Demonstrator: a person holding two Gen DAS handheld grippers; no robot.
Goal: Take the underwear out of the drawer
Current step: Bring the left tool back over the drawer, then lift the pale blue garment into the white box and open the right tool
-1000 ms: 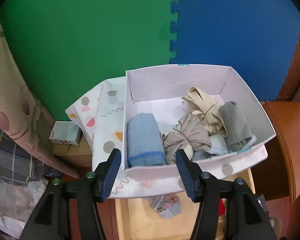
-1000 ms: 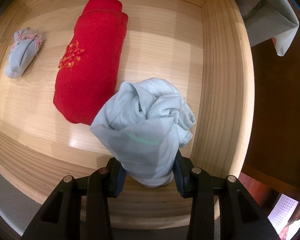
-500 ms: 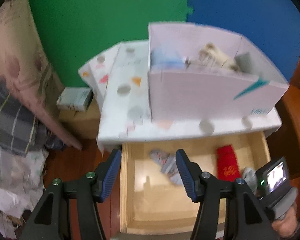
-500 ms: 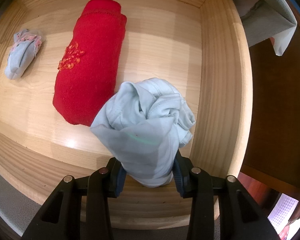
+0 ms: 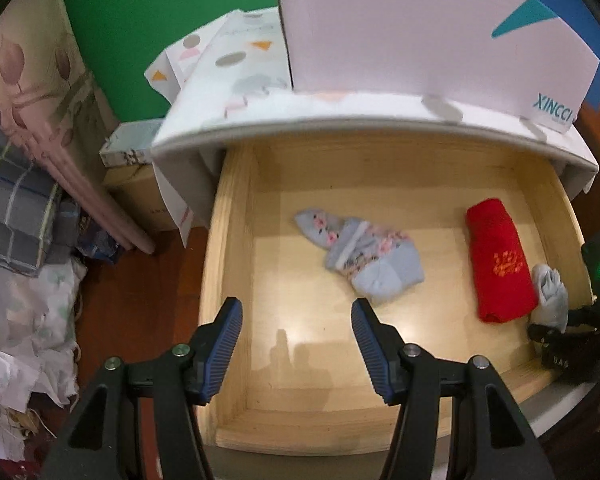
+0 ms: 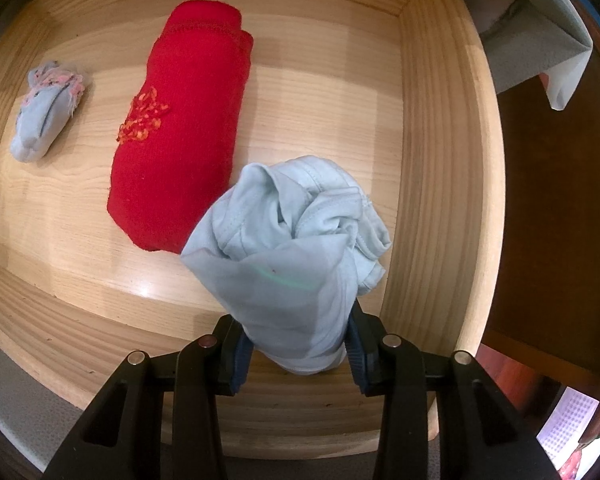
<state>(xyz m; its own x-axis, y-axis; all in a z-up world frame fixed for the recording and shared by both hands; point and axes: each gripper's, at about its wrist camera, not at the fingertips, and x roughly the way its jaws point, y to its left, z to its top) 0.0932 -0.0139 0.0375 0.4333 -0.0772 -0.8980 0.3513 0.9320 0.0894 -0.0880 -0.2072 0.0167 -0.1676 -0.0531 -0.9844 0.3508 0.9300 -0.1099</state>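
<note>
Green and blue foam mats are filling the background, and in front of them we're looking down into an open wooden drawer [image 5: 236,280] under a white cabinet top with a big white box [image 5: 420,28] sitting on it. Piles of bedding and fabric are lying off to the left on the floor.

Inside the drawer we're seeing three things. Biggest is the red folded piece [image 6: 180,136], its long axis running front to back. Then the pale blue underwear [image 6: 292,248], bunched up near the right wall of the drawer, just beside the red piece's near end. Smallest in the right view is the floral blue piece [image 5: 360,256], lying well apart toward the middle-left, with its long axis slanting across the drawer floor.

We're holding the right gripper [image 6: 296,348] pointing straight down, and its fingers are pinching narrow onto the pale blue underwear, which is bulging up between them. So that one looks ready to lift straight out, we'd guess.

The left gripper [image 5: 296,344] is hovering over the drawer's front, fingers standing about half open with nothing between them. The floral piece is lying ahead and slightly right of those fingers, so the left hand is clearly the nearer one for it.
</note>
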